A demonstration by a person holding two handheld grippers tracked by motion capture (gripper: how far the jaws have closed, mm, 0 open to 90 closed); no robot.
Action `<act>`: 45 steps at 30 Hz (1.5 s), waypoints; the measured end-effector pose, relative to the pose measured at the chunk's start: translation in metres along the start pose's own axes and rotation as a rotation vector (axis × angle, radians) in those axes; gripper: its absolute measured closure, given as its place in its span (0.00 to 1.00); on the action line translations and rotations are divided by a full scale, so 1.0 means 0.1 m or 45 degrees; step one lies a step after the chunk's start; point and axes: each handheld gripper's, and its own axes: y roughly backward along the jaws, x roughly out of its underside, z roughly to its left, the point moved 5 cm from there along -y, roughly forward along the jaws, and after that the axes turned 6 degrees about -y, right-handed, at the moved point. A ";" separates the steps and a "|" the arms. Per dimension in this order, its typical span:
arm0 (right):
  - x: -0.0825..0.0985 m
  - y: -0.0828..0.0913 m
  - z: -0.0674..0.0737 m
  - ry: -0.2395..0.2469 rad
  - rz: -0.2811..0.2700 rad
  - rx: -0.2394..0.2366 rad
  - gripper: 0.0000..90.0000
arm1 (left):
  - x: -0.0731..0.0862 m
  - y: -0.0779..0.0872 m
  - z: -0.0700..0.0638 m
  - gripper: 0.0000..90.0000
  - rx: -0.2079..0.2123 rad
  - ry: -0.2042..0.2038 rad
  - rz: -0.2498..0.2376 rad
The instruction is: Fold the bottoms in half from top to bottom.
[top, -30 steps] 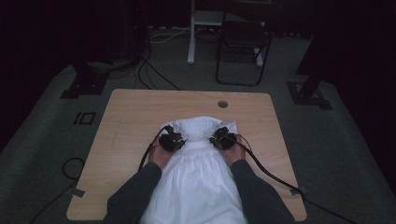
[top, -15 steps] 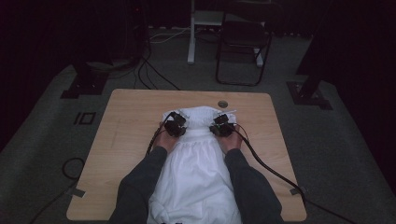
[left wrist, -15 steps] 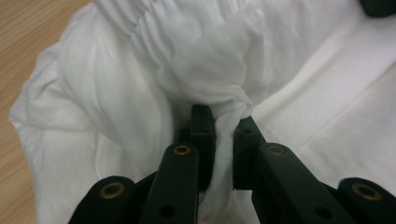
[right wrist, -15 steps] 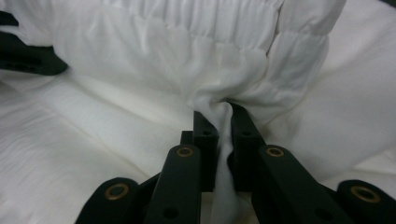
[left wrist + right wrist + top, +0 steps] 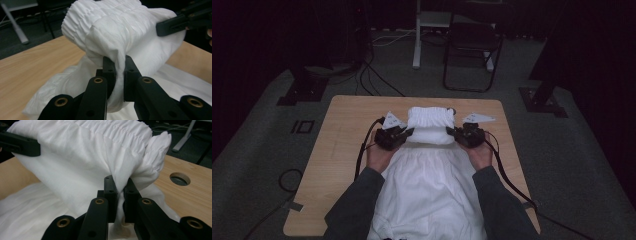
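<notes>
mid-fold at the wooden table [image 5: 342,150]: my left gripper [image 5: 398,136] and right gripper [image 5: 463,134] each clench a side of the white garment [image 5: 429,175], its gathered end raised; next, i judge, laying it down evenly.

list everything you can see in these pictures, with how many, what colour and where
Garment: one, white, lying down the middle of the table, its gathered far end lifted.
Table: one, light wood, centre; a round hole near its far edge.
Chair: one, dark, on the floor beyond the table.
Cables: several, dark, on the grey floor behind.
Left gripper: one, black, shut on the garment's lifted end.
Right gripper: one, black, shut on the same end's other side.
Hands: two, behind the grippers, dark sleeves.
</notes>
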 end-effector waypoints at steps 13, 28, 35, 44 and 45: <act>1.16 -0.11 0.28 -0.032 0.262 -0.083 0.93 | 1.06 -0.18 -0.39 0.91 0.132 0.080 0.310; 1.10 0.06 0.30 -0.002 0.289 -0.122 0.47 | 0.96 0.01 -0.29 0.61 0.138 0.179 0.250; 0.78 0.13 -0.08 -0.172 0.140 0.025 0.97 | 0.79 -0.15 0.08 1.00 0.033 0.266 0.266; 0.90 -0.32 -0.16 -0.246 0.229 -0.048 0.93 | 0.94 -0.50 0.06 0.97 0.081 0.281 0.360; 0.90 -0.32 -0.15 -0.236 0.233 -0.063 0.92 | 0.95 -0.49 0.05 0.97 0.083 0.281 0.359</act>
